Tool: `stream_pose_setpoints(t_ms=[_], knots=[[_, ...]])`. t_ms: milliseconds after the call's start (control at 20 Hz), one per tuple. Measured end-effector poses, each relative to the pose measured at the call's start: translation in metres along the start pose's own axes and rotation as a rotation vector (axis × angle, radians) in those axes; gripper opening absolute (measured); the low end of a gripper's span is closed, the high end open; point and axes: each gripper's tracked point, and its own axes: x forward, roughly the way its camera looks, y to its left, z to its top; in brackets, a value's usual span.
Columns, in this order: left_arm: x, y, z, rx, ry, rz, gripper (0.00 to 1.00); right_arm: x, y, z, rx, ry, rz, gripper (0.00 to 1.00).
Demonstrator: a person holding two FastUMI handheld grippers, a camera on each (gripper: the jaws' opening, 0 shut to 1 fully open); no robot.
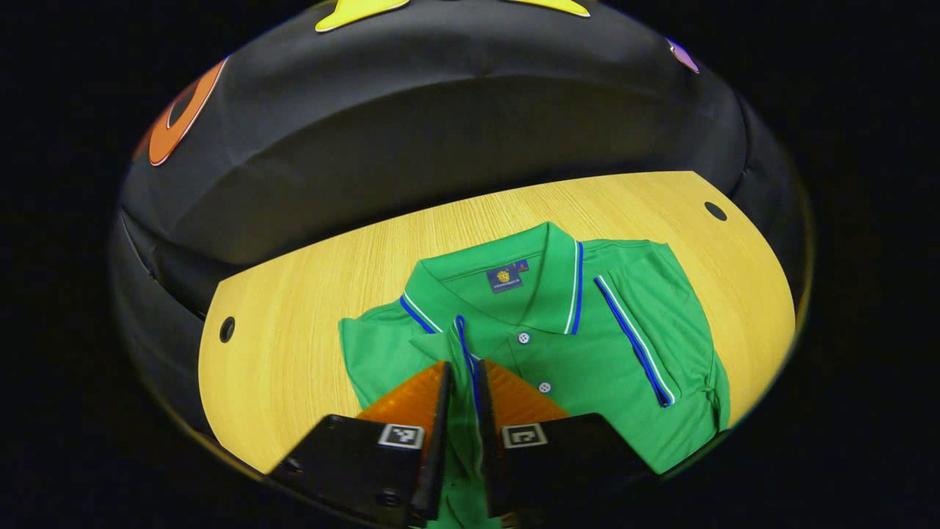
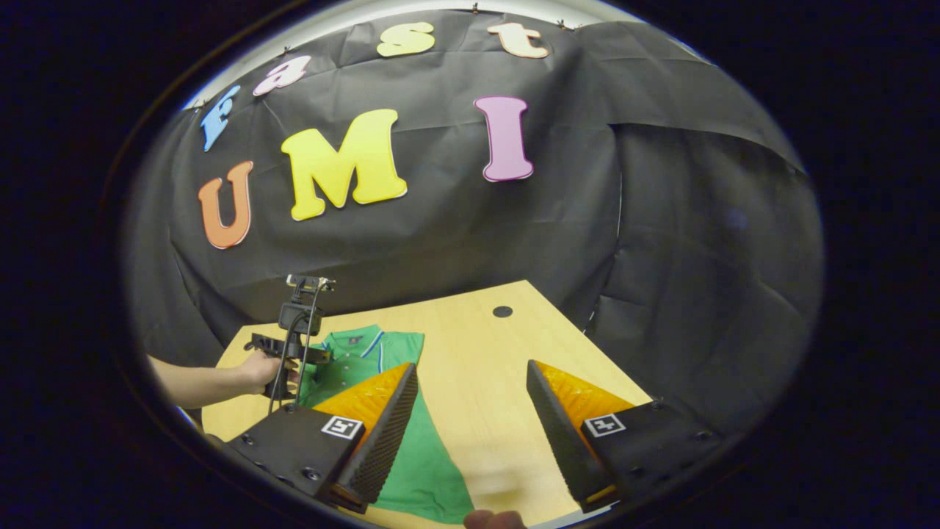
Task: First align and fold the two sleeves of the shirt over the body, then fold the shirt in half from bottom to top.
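A green polo shirt [image 1: 587, 353] with blue and white trim lies face up on the wooden table [image 1: 294, 330], collar toward the wall. In the left gripper view the sleeve on the right [image 1: 646, 323] lies folded over the body. My left gripper [image 1: 463, 375] is shut on the other sleeve [image 1: 459, 345], whose trimmed hem stands up between the fingers over the button placket. In the right gripper view my right gripper [image 2: 470, 378] hangs open above the bare table, to the right of the shirt [image 2: 422, 455], with nothing between its fingers. A hand [image 2: 257, 371] holds the left gripper [image 2: 290, 353] over the shirt.
The table has round cable holes near its far corners [image 1: 715, 211] [image 1: 227, 328] [image 2: 502, 311]. Black cloth walls close in behind and to the sides. Bare wood lies on both sides of the shirt.
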Motion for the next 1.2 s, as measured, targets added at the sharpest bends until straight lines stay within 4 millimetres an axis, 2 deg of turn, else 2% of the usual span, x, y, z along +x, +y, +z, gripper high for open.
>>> stream_pose_setpoints(t_ms=[50, 200, 300, 350, 550, 650, 700, 900, 1000, 1100, 1200], knots=[[-0.004, 0.0, 0.004, -0.01, -0.012, -0.007, 0.35, 0.0, 0.002, 0.002, -0.005, -0.004, 0.005, 0.93], [-0.023, 0.009, 0.02, -0.003, -0.065, 0.008, 1.0, -0.005, 0.009, 0.013, -0.018, -0.028, 0.027, 0.93], [-0.04, 0.017, 0.037, 0.023, -0.113, 0.024, 1.0, -0.006, 0.016, 0.027, -0.032, -0.051, 0.048, 0.9], [-0.05, 0.024, 0.047, 0.032, -0.14, 0.032, 1.0, -0.005, 0.021, 0.035, -0.039, -0.065, 0.057, 0.94], [-0.091, 0.044, 0.088, -0.019, -0.223, 0.037, 0.99, -0.01, 0.041, 0.06, -0.04, -0.125, 0.098, 0.93], [-0.108, 0.059, 0.107, -0.002, -0.269, 0.059, 0.99, -0.013, 0.047, 0.064, -0.04, -0.141, 0.115, 0.9], [-0.117, 0.068, 0.115, 0.009, -0.284, 0.071, 0.99, -0.014, 0.05, 0.063, -0.034, -0.144, 0.124, 0.93], [-0.158, 0.102, 0.158, 0.008, -0.379, 0.116, 0.98, -0.015, 0.063, 0.071, -0.021, -0.158, 0.161, 0.91], [-0.183, 0.116, 0.179, 0.0, -0.435, 0.132, 0.98, -0.013, 0.07, 0.078, -0.026, -0.171, 0.177, 0.94], [-0.203, 0.122, 0.187, -0.004, -0.494, 0.138, 0.98, -0.011, 0.077, 0.084, -0.035, -0.18, 0.194, 0.94], [-0.221, 0.122, 0.182, -0.054, -0.517, 0.106, 0.99, -0.007, 0.083, 0.083, -0.049, -0.178, 0.206, 0.94]])
